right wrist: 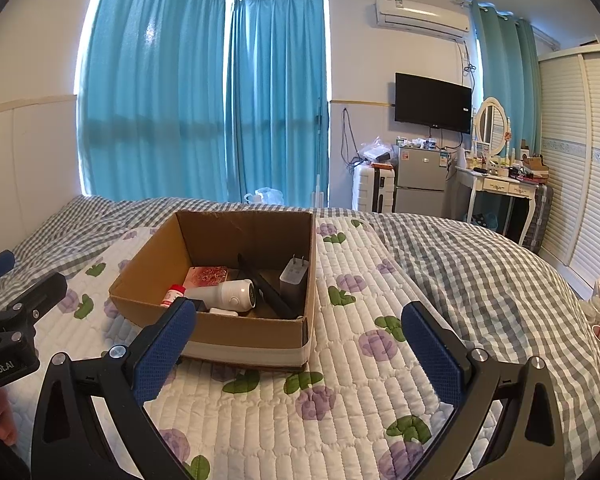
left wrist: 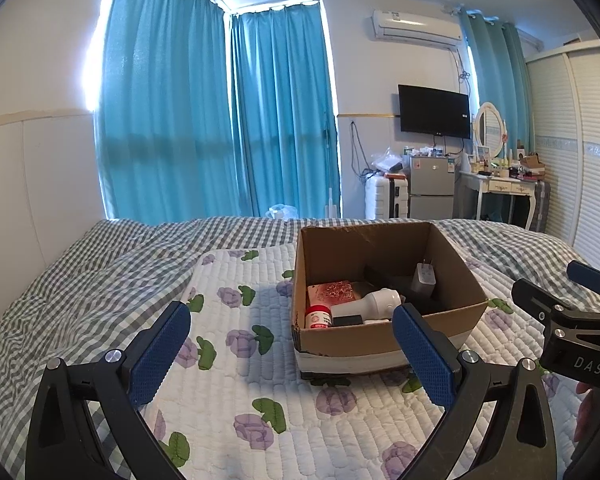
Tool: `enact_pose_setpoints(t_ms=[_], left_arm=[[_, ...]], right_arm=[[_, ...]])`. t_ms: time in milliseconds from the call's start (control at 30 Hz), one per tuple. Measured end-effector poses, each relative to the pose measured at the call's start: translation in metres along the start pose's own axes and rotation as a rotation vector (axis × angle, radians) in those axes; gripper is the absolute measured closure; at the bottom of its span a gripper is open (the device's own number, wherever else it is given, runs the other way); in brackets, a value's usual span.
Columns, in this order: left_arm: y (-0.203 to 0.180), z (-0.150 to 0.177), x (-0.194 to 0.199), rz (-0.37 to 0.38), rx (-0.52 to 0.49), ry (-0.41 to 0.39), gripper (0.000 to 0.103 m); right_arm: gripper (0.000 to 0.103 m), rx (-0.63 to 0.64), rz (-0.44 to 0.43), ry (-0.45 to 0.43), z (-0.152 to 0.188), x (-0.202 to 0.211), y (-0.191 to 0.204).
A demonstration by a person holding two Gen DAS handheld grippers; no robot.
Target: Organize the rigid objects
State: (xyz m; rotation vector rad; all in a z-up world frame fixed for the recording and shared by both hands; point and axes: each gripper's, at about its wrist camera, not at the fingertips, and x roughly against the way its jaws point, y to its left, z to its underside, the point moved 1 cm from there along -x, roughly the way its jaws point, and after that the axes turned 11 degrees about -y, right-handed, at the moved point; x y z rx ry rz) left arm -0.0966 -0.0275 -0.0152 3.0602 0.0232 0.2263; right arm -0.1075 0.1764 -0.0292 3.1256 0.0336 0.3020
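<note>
An open cardboard box (left wrist: 348, 342) (right wrist: 244, 338) rests on a white quilted mat with purple flowers (left wrist: 240, 380) (right wrist: 340, 392) on the bed. Inside lie a white torch-like device (left wrist: 374, 304) (right wrist: 228, 292), a red-capped bottle (left wrist: 318, 317) (right wrist: 172, 295), a pink patterned box (left wrist: 334, 292) (right wrist: 205, 276), a white plug charger (left wrist: 424, 278) (right wrist: 294, 272) and a black item (right wrist: 268, 288). My left gripper (left wrist: 292, 352) stands open just before the box, nothing between its fingers. My right gripper (right wrist: 300, 348) is open too, near the box's front right corner, and is visible from the left wrist (left wrist: 572, 320).
The bed has a grey checked cover (left wrist: 80, 280) (right wrist: 480, 272). Blue curtains (left wrist: 220, 120), a white suitcase (right wrist: 366, 190), a small fridge (right wrist: 420, 180), a wall TV (right wrist: 432, 102) and a dressing table (right wrist: 500, 188) stand beyond. A person's fingers (right wrist: 2, 420) hold the left gripper's handle.
</note>
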Motion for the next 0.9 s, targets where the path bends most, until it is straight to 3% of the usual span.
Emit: enact_pose_setpoints(t_ms=[900], left_arm=[[0.0011,0.0012,-0.0002,0.002,0.009,-0.001,0.000]], right_arm=[[0.000,0.006,0.001,0.014,0.0040,-0.0045,0.0030]])
